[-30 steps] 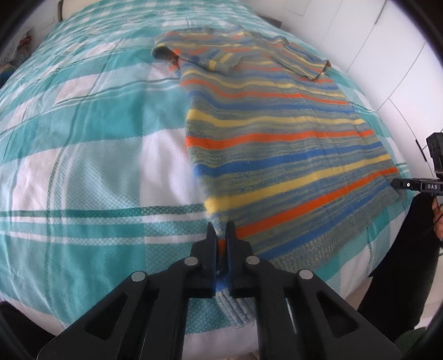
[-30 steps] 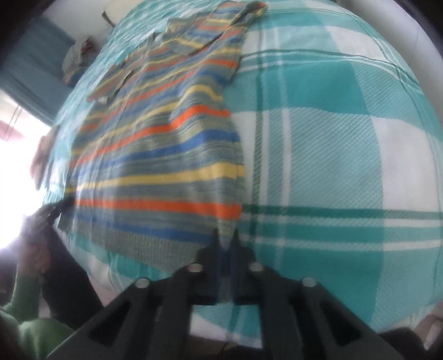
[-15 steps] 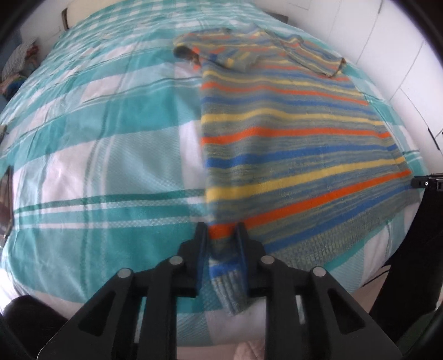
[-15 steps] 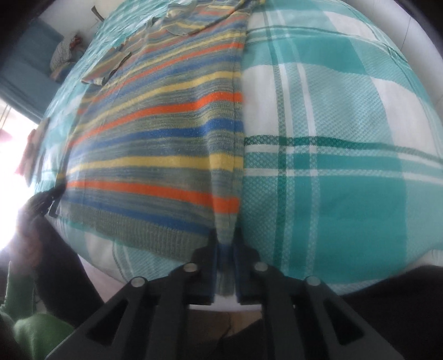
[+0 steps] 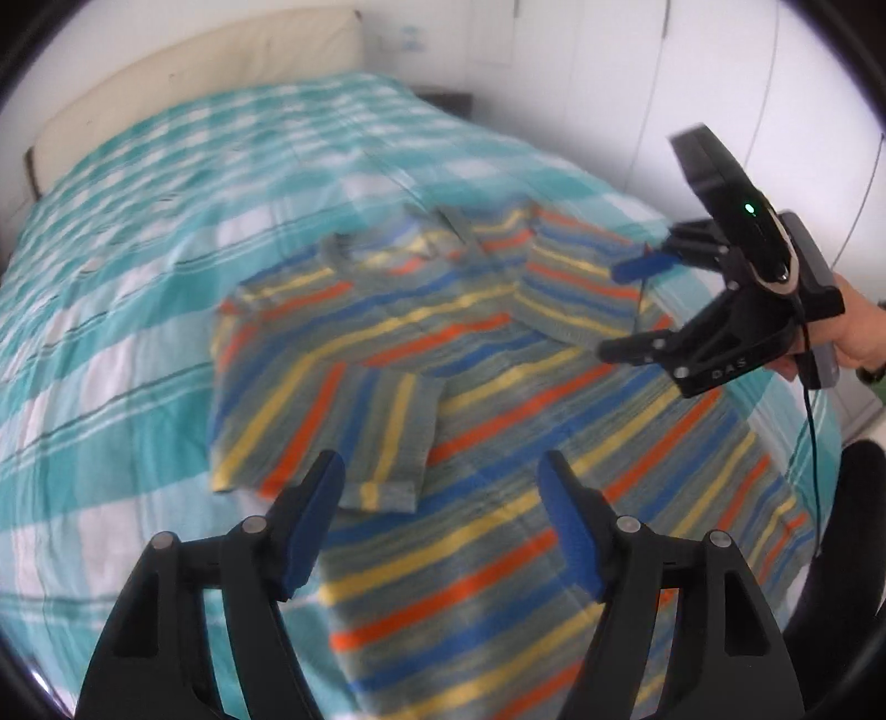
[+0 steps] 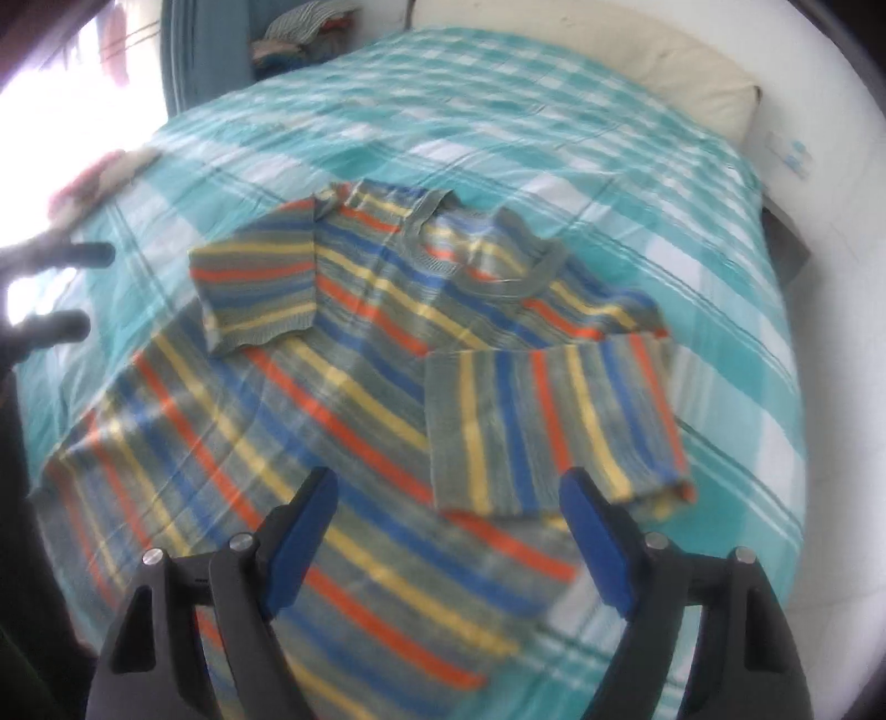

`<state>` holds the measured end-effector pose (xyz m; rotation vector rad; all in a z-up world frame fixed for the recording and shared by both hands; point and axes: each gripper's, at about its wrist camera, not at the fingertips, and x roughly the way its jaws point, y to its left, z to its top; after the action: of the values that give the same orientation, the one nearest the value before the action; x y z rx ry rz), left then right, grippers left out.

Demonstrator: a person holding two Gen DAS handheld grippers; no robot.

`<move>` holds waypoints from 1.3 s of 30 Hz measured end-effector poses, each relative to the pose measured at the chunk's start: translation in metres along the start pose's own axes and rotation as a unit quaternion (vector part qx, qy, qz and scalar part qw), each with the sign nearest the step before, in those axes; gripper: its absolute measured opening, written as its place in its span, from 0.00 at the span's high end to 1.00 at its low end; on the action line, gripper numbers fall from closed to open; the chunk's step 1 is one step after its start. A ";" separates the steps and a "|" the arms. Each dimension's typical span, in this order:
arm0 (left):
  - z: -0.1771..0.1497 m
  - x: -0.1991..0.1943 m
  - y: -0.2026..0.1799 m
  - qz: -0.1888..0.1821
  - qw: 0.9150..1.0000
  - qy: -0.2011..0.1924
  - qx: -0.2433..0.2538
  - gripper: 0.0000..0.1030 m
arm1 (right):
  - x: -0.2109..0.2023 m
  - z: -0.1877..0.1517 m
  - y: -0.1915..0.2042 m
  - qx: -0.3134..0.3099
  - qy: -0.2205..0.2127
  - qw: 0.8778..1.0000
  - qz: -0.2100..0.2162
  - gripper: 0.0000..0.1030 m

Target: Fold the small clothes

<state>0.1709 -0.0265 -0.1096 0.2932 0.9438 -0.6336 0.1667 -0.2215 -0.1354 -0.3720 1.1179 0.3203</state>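
Both grippers have let go of the striped sweater's hem and risen above the bed, jaws now spread wide.

Left gripper [image 5: 440, 518] and right gripper [image 6: 448, 531] hang empty over the striped sweater [image 5: 487, 399], which lies flat near the foot edge of the teal plaid bedspread [image 5: 138, 266], both sleeves folded in across its chest. A cream headboard [image 6: 637, 50] lines the far edge.

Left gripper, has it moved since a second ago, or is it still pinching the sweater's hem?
Yes. The left gripper let go of the striped sweater, opened, and rose above the checked bedspread.
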 end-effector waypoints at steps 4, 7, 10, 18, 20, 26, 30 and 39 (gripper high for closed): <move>0.002 0.070 0.004 0.009 0.998 0.067 0.001 0.33 | 0.063 -0.004 -0.014 0.052 0.032 0.998 0.027 0.62; -0.003 0.070 0.024 0.000 0.997 0.065 -0.030 0.97 | 0.037 -0.015 -0.057 0.150 -0.005 0.988 0.046 0.98; -0.002 0.021 0.066 0.000 0.996 0.010 -0.090 0.98 | -0.011 -0.037 -0.115 0.210 -0.049 0.977 0.004 0.98; -0.069 -0.067 0.258 0.167 0.924 -0.049 -0.341 0.99 | -0.080 -0.166 -0.271 0.416 -0.075 0.898 -0.119 0.98; -0.092 -0.058 0.279 0.207 0.908 -0.024 -0.363 0.99 | -0.070 -0.190 -0.279 0.445 -0.061 0.886 -0.115 0.98; -0.131 -0.038 0.285 0.220 0.895 0.008 -0.387 0.99 | -0.045 -0.227 -0.272 0.506 -0.057 0.857 -0.081 0.98; -0.132 -0.035 0.284 0.231 0.894 0.010 -0.384 0.99 | -0.047 -0.233 -0.273 0.522 -0.044 0.846 -0.098 0.98; -0.132 -0.023 0.286 0.225 0.903 0.023 -0.366 0.98 | -0.063 -0.261 -0.277 0.574 -0.061 0.814 -0.066 0.93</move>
<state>0.2517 0.2722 -0.1757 -0.1524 1.0484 0.1747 0.0493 -0.5896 -0.1435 0.6474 0.9659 -0.4758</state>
